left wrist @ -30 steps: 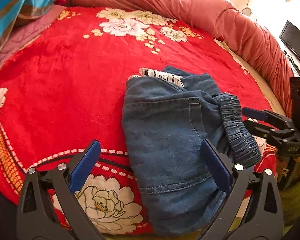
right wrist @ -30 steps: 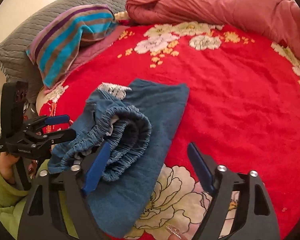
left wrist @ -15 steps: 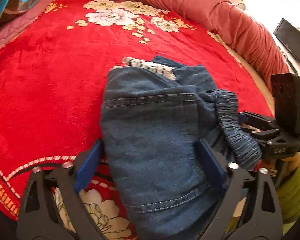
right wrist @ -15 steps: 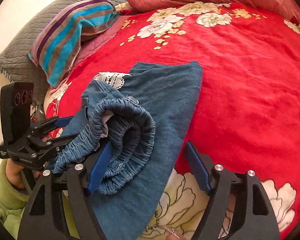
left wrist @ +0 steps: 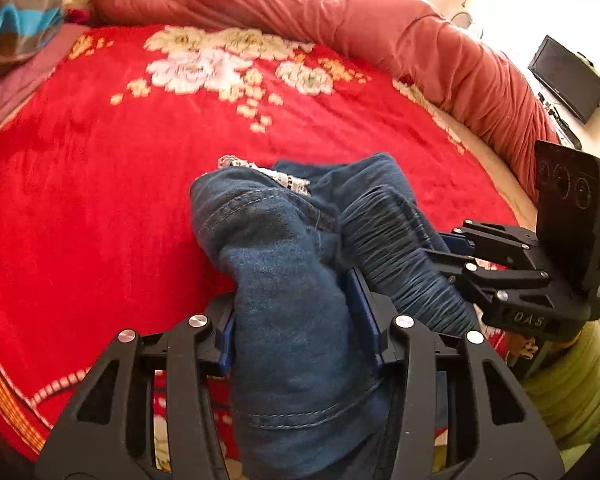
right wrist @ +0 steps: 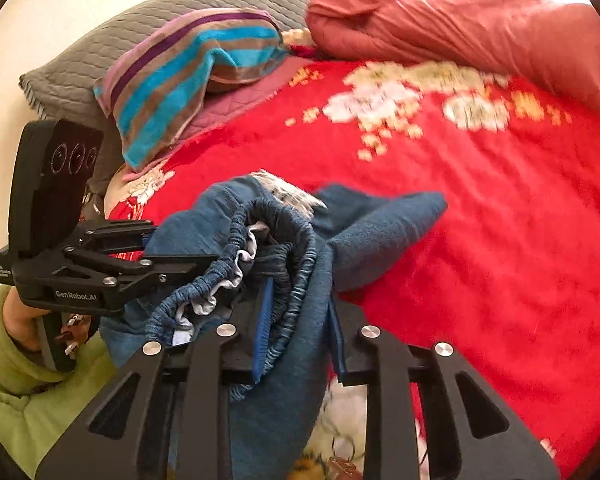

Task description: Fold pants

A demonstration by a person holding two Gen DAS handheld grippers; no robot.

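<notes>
The folded blue denim pants (left wrist: 284,248) lie on the red flowered blanket (left wrist: 100,184), bunched and partly lifted at the near end. My left gripper (left wrist: 296,320) is shut on the near fold of the pants. My right gripper (right wrist: 300,316) is shut on the elastic waistband side (right wrist: 288,256) of the pants (right wrist: 380,228). Each gripper shows in the other's view: the right one (left wrist: 452,248) at the right, the left one (right wrist: 156,248) at the left. White lace trim (left wrist: 284,176) sticks out at the far end.
A rolled pink-red quilt (left wrist: 340,12) runs along the far and right side of the bed. A striped pillow (right wrist: 188,68) and a grey quilted cushion (right wrist: 100,48) lie at the left. A dark screen (left wrist: 564,80) stands off the bed at the right.
Both grippers moved forward onto the pants and went from open to shut on the cloth. The near end of the pants is now bunched and raised off the blanket.
</notes>
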